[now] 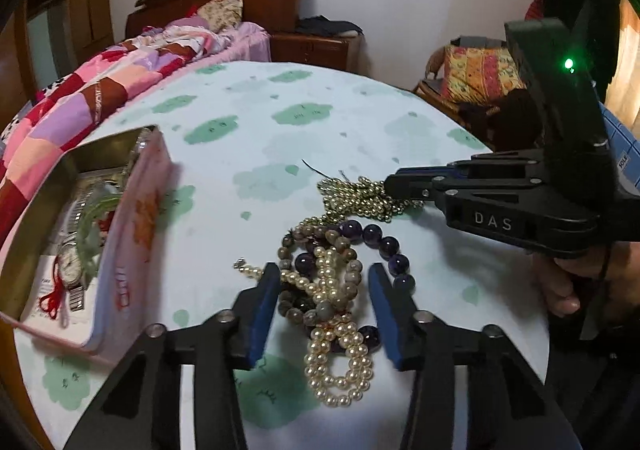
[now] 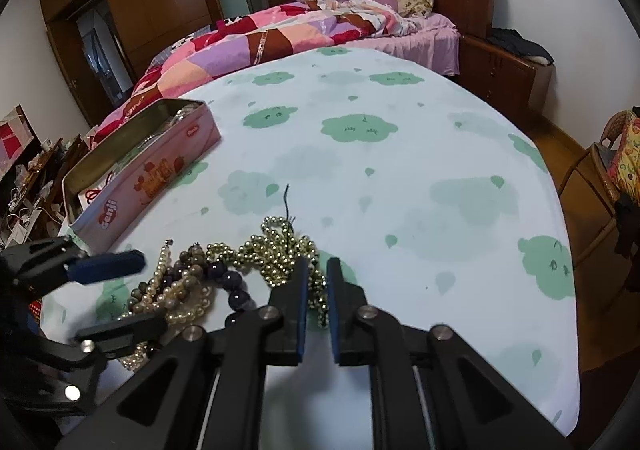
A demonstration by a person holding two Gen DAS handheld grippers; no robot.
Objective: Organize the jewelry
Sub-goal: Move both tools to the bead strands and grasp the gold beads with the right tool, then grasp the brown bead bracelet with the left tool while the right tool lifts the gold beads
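Observation:
A tangled pile of jewelry lies on the table: a white pearl strand (image 1: 338, 366), a dark purple bead bracelet (image 1: 378, 240), grey-brown beads (image 1: 316, 246) and a gold bead necklace (image 1: 362, 196). My left gripper (image 1: 324, 278) is open, its jaws on either side of the pile; it also shows in the right wrist view (image 2: 128, 290). My right gripper (image 2: 317, 270) is shut on the gold bead necklace (image 2: 280, 254), with a narrow gap left between the pads; it shows in the left wrist view (image 1: 394, 186).
An open pink tin (image 1: 132, 234) at the left holds a wristwatch (image 1: 70, 264) and a green bangle (image 1: 90, 218); it also shows in the right wrist view (image 2: 156, 174). The table has a cloud-print cloth (image 2: 400, 178). A bed (image 2: 304, 30) lies behind, a chair (image 2: 612, 166) at right.

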